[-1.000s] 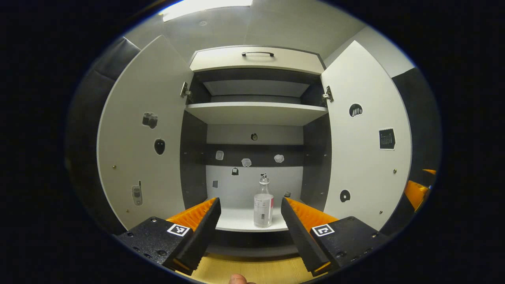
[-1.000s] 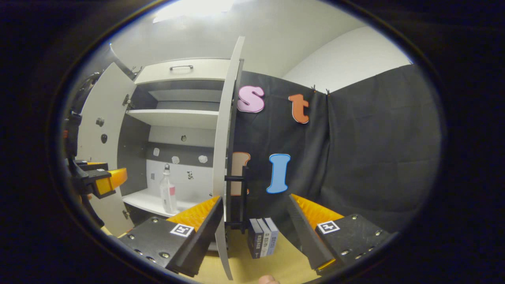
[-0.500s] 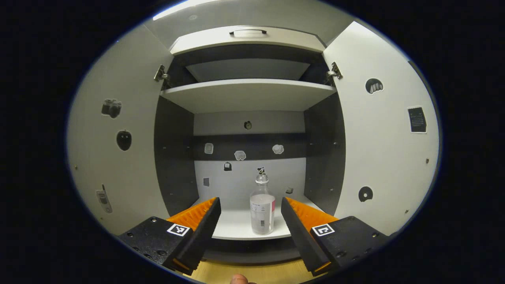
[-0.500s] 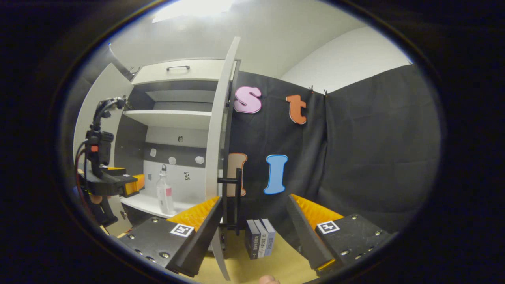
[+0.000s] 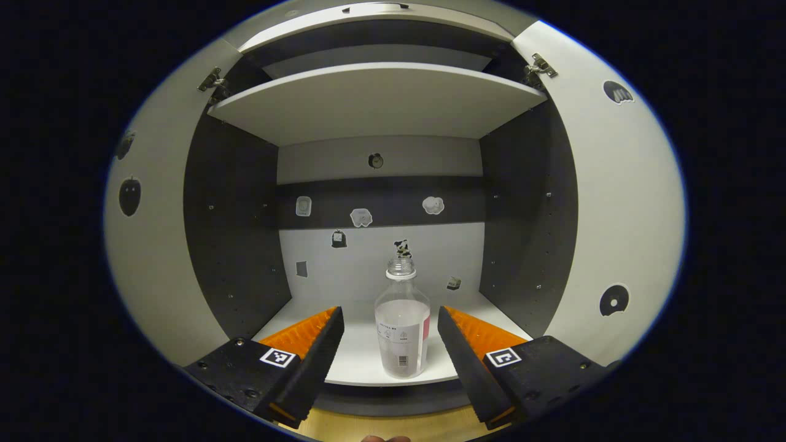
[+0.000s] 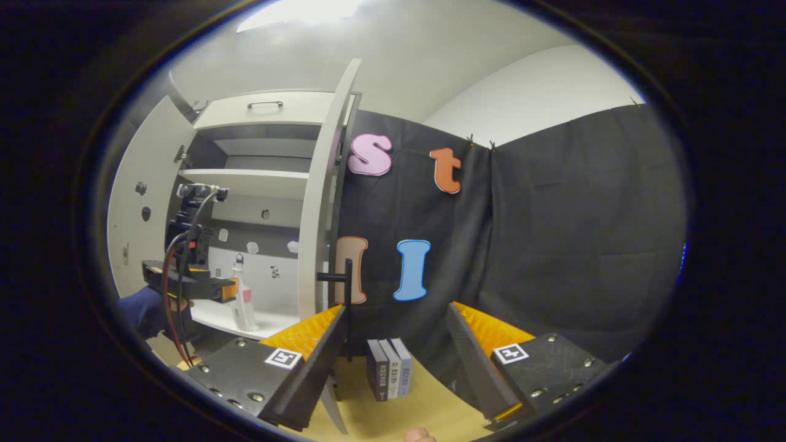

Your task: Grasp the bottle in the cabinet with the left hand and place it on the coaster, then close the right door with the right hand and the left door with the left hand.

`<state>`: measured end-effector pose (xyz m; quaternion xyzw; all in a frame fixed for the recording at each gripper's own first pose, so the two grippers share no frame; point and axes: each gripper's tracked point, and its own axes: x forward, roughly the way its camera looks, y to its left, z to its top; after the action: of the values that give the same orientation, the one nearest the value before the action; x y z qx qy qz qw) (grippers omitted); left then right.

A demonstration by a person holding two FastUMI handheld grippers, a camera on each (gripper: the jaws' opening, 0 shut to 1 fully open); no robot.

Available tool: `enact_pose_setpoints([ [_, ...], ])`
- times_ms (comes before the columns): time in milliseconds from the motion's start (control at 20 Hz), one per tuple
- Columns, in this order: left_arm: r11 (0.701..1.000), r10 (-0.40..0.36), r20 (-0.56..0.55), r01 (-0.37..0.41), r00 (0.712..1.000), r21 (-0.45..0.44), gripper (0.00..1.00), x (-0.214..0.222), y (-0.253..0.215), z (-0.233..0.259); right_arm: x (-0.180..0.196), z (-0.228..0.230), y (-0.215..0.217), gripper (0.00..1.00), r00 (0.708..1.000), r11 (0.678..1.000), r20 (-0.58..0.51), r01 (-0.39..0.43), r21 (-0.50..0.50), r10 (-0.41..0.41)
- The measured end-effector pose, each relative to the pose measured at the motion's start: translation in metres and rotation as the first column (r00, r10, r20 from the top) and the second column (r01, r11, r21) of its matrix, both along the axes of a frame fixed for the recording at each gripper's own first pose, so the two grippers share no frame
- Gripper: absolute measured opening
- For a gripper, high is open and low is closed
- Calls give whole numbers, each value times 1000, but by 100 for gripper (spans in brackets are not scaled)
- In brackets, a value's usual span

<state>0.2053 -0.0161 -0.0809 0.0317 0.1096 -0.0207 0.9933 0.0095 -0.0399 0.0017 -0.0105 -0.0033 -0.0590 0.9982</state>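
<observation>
In the left gripper view the left door (image 5: 147,245) stands swung open at the left, and the left gripper (image 5: 388,328) is held level at the mouth of the cabinet (image 5: 381,98), its fingers spread wide on either side of the bottle (image 5: 402,334) without touching it. The bottle stands upright near the front edge of the lower shelf (image 5: 362,362), with the right door (image 5: 614,202) open at the right. In the right gripper view the right gripper (image 6: 396,325) is held level over the wooden table (image 6: 424,411) with its fingers wide apart and holding nothing, a small row of books (image 6: 388,376) beyond them.
</observation>
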Motion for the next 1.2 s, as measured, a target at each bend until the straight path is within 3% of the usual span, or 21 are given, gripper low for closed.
enact_pose_setpoints([
  [500,1000,22,-71,-23,997,-13,97,46,-6,-26,-17,-3,-25,100,997,997,-15,74,-16,-74],
  [700,999,33,-110,-35,993,-15,81,57,-6,-37,-20,-5,-27,98,997,997,-22,73,-23,-73],
  [800,1000,24,-116,-25,993,-7,79,59,-7,-38,-21,-6,-28,98,997,997,-23,70,-24,-71],
  [850,1000,19,-113,-19,993,-5,79,60,-8,-37,-21,-7,-28,93,997,997,-22,68,-24,-69],
  [900,1000,12,-117,-13,993,-7,79,60,-9,-38,-22,-8,-27,98,998,998,-24,66,-23,-67],
  [1200,999,-24,-118,20,993,-34,78,43,-12,-33,-26,-7,-28,98,999,999,-18,49,-9,-50],
])
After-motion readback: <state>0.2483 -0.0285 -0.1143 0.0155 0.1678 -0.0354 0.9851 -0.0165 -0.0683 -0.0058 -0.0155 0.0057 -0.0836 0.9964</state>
